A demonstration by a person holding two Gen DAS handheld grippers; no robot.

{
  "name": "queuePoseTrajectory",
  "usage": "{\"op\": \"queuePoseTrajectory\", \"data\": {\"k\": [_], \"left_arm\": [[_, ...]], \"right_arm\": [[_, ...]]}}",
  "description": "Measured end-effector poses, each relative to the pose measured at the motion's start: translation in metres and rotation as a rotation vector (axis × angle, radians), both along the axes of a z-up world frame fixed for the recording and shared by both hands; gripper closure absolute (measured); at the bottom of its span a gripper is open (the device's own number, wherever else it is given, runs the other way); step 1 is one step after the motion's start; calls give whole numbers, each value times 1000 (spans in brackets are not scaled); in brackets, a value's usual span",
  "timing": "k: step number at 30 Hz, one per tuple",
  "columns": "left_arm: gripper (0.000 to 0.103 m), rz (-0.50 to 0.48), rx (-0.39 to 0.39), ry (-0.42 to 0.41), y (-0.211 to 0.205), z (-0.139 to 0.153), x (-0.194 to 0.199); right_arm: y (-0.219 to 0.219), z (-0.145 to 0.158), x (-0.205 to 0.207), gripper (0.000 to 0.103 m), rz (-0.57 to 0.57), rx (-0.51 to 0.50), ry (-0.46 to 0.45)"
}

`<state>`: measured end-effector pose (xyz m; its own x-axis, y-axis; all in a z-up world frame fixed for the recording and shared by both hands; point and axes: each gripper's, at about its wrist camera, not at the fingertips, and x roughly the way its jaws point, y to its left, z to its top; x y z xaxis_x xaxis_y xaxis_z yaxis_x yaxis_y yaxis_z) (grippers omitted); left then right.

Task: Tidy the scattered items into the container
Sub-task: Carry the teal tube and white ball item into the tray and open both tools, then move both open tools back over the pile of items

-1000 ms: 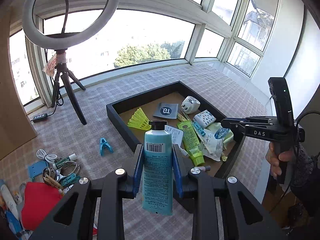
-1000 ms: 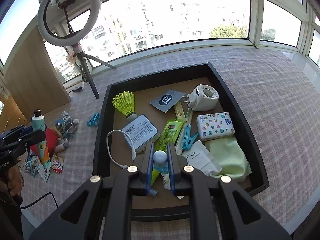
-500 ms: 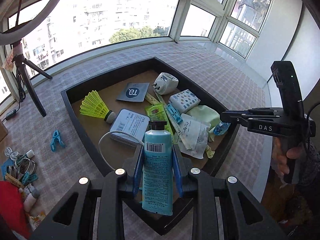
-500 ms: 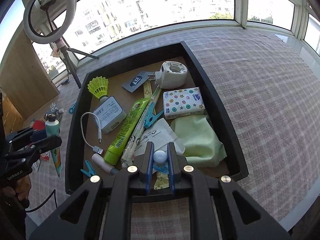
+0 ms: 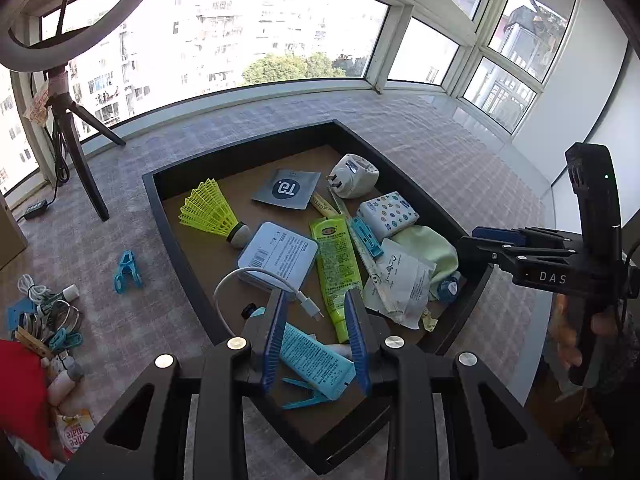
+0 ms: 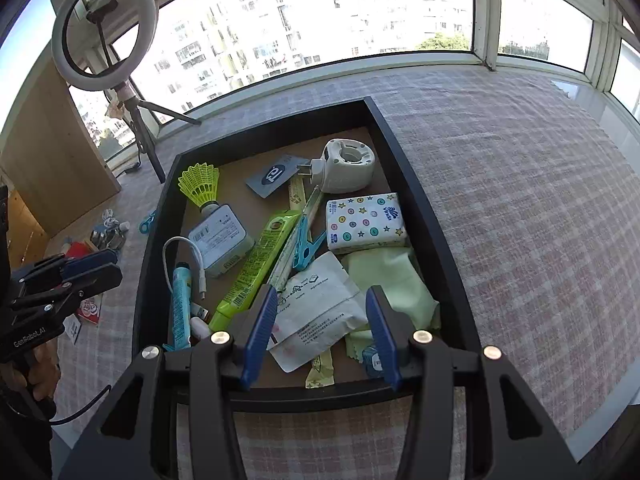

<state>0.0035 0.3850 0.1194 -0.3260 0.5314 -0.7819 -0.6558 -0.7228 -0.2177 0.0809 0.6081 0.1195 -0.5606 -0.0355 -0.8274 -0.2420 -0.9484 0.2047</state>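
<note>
The black tray [image 5: 180,248] holds several tidied items. My left gripper [image 5: 316,340] hangs open over its near corner. Below its fingers the teal tube [image 5: 312,354] lies flat on the tray floor, across a blue clip. My right gripper [image 6: 322,332] is open over the tray's near edge, with a white paper packet [image 6: 320,312] beneath it. A small blue-capped item [image 6: 374,360] lies in the tray corner by its right finger, also visible in the left wrist view [image 5: 448,288]. The teal tube [image 6: 181,300] lies along the tray's left wall.
Loose items stay on the checked cloth left of the tray: a blue clip [image 5: 127,266], a pile of rings, clips and cable [image 5: 48,316], a red object [image 5: 20,392]. A ring light on a tripod [image 5: 76,152] stands at the back left. A hand [image 5: 600,320] holds the right gripper's handle.
Both grippers have opened. The teal tube has dropped from my left gripper into the tray, and the small blue-capped item has left my right gripper and lies in the tray corner.
</note>
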Motion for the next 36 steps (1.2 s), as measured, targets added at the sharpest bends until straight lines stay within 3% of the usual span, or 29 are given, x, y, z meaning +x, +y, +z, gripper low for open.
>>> {"op": "queuePoseTrajectory", "data": {"k": [8,16,19,36], "left_arm": [[75,43,-9,18,-27,5,0],[74,138,-30,50,-93,17,-3],[69,193,-35,61,-129,20,-4],[65,548,-126,71,-378,11,15]], "right_arm": [[-21,-1,-13,57,35,-11,-3],[-76,4,-37,55,117,-35,7],[-99,6,-47,53,152,-43,11],[-258,6,-89,46,349,-87,9]]}}
